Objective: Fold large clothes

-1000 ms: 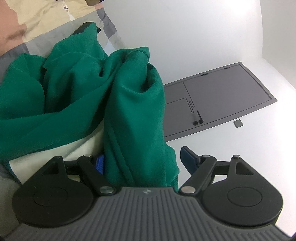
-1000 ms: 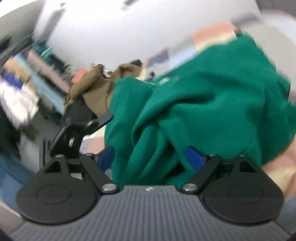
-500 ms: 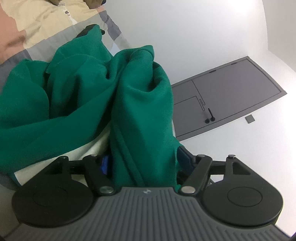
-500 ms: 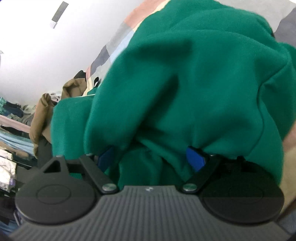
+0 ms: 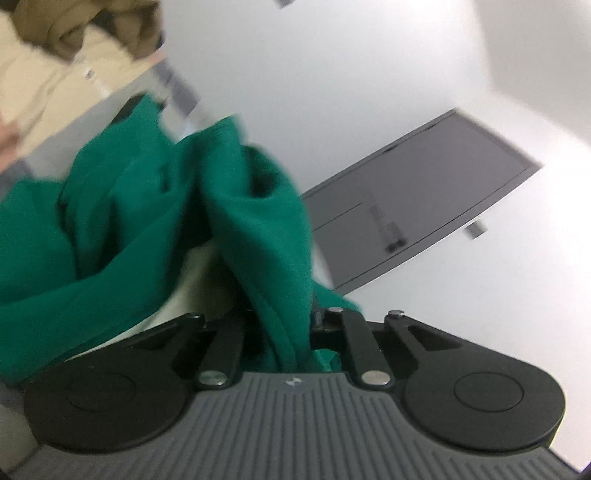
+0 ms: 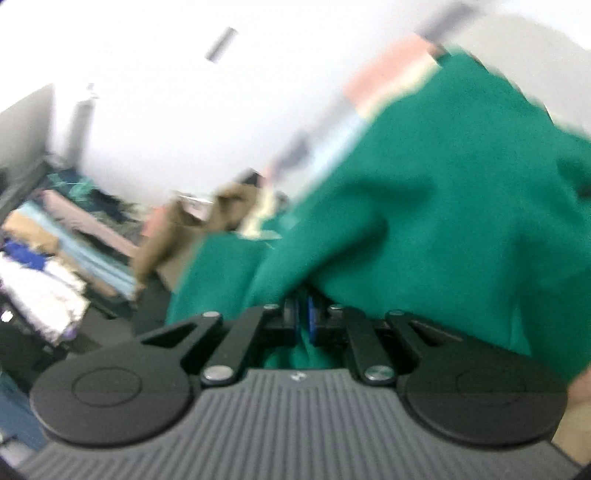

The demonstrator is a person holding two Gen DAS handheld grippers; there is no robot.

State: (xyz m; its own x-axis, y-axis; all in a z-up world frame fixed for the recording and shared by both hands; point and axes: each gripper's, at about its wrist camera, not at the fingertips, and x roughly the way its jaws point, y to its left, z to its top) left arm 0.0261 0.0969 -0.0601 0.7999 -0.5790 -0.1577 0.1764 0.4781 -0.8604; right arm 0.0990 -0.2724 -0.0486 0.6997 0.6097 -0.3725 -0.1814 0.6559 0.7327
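The left gripper (image 5: 286,332) is clamped on a fold of the large green fleece garment (image 5: 155,229), its black jaws drawn together so that the pads are buried in the cloth and cannot be seen. The right gripper (image 6: 303,323) is likewise pinched tight on another bunch of the same green garment (image 6: 424,221), only a sliver of its blue pads (image 6: 311,320) showing beside the fabric. From the left gripper the garment rises in a thick ridge and spreads left over a patchwork bedspread of cream, pink and grey blocks (image 5: 51,107); its far edge is blurred and its left side runs out of frame. A crumpled brown-olive cloth (image 5: 74,26) lies at the far left corner, partly cut off. To the right, on the white wall, a flat grey panel (image 5: 424,192) hangs with small fittings too smeared to identify. In the right wrist view the garment fills the right half; on the left, stacks of folded clothes (image 6: 48,266) are heavily blurred.
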